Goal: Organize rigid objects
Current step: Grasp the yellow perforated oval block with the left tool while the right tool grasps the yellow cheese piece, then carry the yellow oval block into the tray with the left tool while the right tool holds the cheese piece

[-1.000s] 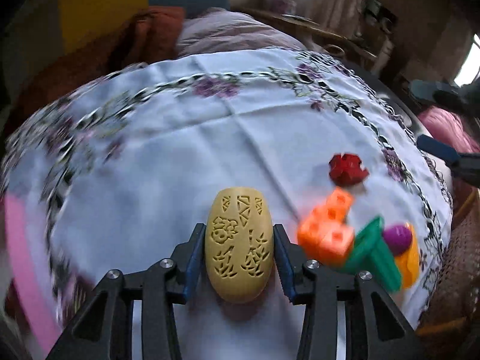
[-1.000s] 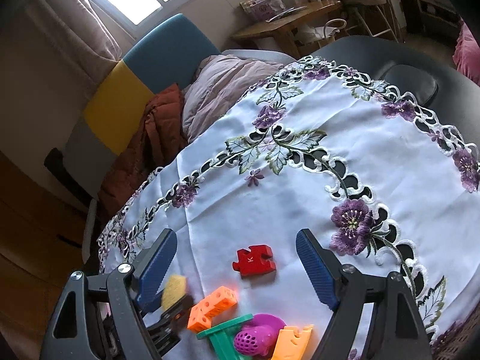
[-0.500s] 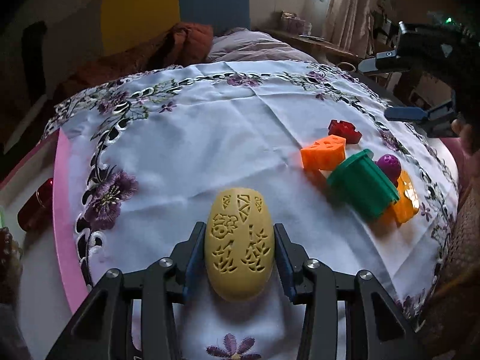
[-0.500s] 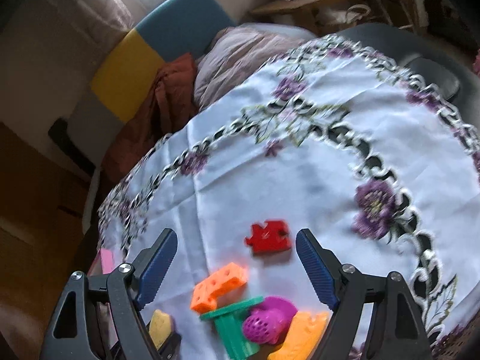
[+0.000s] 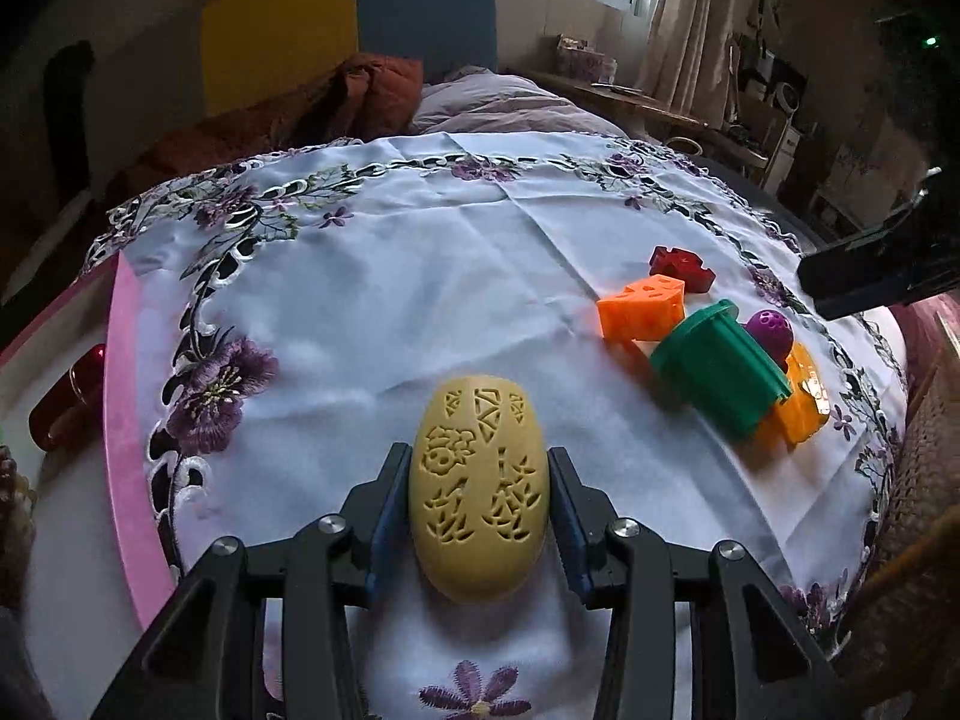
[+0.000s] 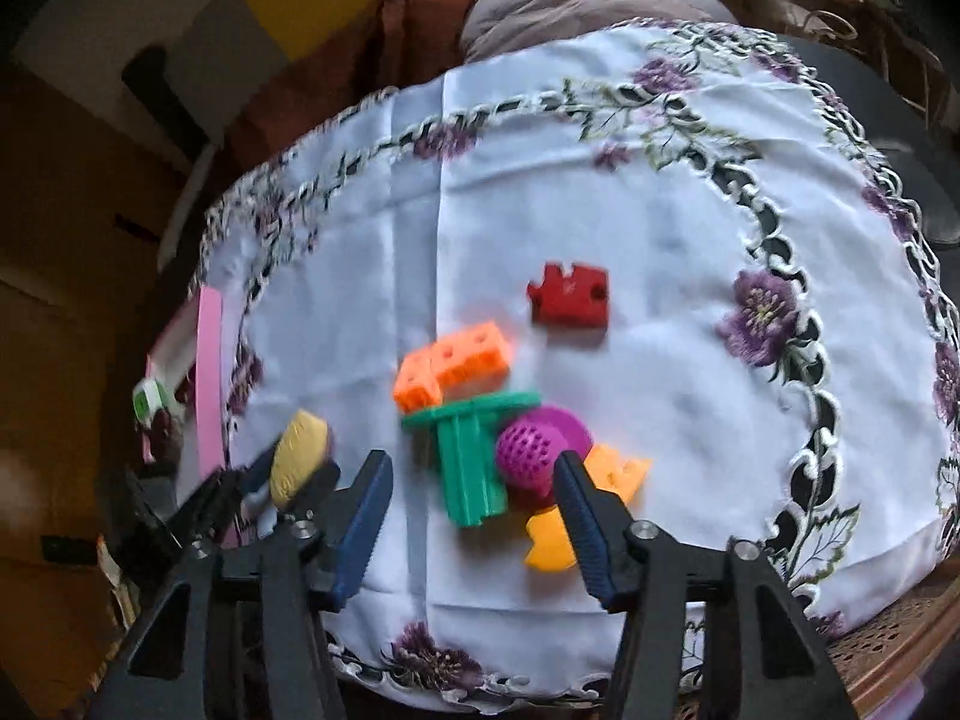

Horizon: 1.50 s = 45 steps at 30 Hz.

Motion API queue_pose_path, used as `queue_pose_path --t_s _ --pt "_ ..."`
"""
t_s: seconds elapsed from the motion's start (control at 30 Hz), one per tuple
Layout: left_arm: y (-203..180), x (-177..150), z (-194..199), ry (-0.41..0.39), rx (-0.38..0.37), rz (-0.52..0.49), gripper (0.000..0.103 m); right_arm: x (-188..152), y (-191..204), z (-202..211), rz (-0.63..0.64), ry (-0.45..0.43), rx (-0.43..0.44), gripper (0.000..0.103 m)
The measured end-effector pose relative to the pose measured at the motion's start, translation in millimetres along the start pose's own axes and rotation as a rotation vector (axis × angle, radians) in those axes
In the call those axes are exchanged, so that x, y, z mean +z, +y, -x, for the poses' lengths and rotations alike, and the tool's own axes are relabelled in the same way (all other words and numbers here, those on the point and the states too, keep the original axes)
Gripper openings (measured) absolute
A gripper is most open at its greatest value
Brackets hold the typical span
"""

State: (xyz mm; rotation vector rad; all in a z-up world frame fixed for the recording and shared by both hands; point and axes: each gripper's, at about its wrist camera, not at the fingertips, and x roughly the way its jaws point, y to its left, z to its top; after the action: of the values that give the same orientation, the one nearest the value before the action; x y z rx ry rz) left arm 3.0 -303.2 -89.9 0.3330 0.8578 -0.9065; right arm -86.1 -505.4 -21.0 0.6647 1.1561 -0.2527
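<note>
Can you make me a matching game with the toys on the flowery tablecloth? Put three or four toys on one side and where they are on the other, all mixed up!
Toys:
1. yellow carved egg
2. red puzzle piece
3. purple holey ball
4. green ridged cup

Places:
A. lying alone, apart from the pile
B. tipped on its side, between the orange cheese block and the ball
C. squeezed in the left tool
D. tucked between the green toy and the yellow-orange piece

Pairs: 1-C, 2-A, 3-D, 4-B
</note>
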Motion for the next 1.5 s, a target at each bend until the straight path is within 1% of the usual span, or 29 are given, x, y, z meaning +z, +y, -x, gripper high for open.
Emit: queue_pose_path --t_s 0.07,0.1,0.13,0.17,0.2,0.23,0.33,0.37,0.5,0.57,0.6,0.63,0.7,0.73,0.8,0.93,1.0,1.03,1.07,1.2,1.27,1.37,1.5 --pt "1 0 1 0.0 -0.006 0.005 0.045 0 6 -9 0.024 0.02 -0.073 0.053" --pt "1 0 1 0.0 -0.008 0.007 0.045 2 7 -13 0.033 0.027 -0.116 0.049" --pt "2 -1 1 0.0 -0.009 0.006 0.045 4 6 -16 0.044 0.033 -0.181 0.048" --pt "2 -1 2 0.0 -0.012 0.006 0.045 4 6 -17 0.049 0.033 -0.225 0.048" --pt "3 -1 2 0.0 -0.015 0.008 0.045 3 7 -14 0.049 0.031 -0.228 0.048" --pt "4 -2 2 -0.001 -0.019 0.012 0.045 2 3 -11 0.041 0.034 -0.212 0.048" --pt "4 -2 2 -0.001 -0.018 0.019 0.045 -3 -5 -7 0.026 0.05 -0.27 0.048" --pt "4 -2 2 -0.001 -0.016 0.018 0.045 -5 -11 -9 0.008 0.07 -0.284 0.048" --pt "4 -2 2 -0.001 -0.022 0.022 0.045 -5 -16 -22 -0.028 0.122 -0.269 0.048" --pt "4 -2 2 0.0 -0.023 0.024 0.045 -6 -16 -36 -0.026 0.176 -0.314 0.048" --pt "4 -1 2 0.0 -0.025 0.026 0.045 -6 -16 -41 -0.024 0.192 -0.31 0.047" --pt "5 -1 2 -0.001 -0.025 0.028 0.045 -6 -16 -48 -0.018 0.212 -0.304 0.038" --pt "5 -2 2 -0.003 -0.024 0.025 0.045 -6 -17 -53 -0.005 0.231 -0.326 0.026" --pt "5 -2 2 -0.004 -0.024 0.024 0.045 -5 -16 -50 0.011 0.216 -0.332 0.026" --pt "5 -3 3 -0.006 -0.025 0.024 0.045 -5 -14 -42 0.038 0.174 -0.389 0.026" --pt "4 -4 3 -0.013 -0.02 0.019 0.045 3 -18 -15 0.033 0.043 -0.469 0.026" --pt "4 -4 3 -0.018 -0.018 0.015 0.044 11 -22 -3 -0.005 -0.033 -0.411 0.026" --pt "4 -4 4 -0.019 -0.017 0.014 0.044 16 -21 4 -0.019 -0.083 -0.351 0.026" --pt "4 -5 4 -0.021 -0.017 0.014 0.044 20 -17 7 -0.012 -0.119 -0.319 0.026" --pt "4 -5 5 -0.027 -0.019 0.015 0.044 44 16 -6 0.029 -0.206 -0.215 0.026" --pt "5 -6 5 -0.031 -0.026 0.02 0.044 58 32 -18 0.067 -0.211 -0.151 0.026" --pt "5 -6 5 -0.034 -0.025 0.019 0.044 67 49 -41 0.113 -0.192 -0.11 0.026" --pt "3 -7 6 -0.043 -0.013 0.012 0.044 75 55 -78 0.164 -0.153 -0.112 0.026"
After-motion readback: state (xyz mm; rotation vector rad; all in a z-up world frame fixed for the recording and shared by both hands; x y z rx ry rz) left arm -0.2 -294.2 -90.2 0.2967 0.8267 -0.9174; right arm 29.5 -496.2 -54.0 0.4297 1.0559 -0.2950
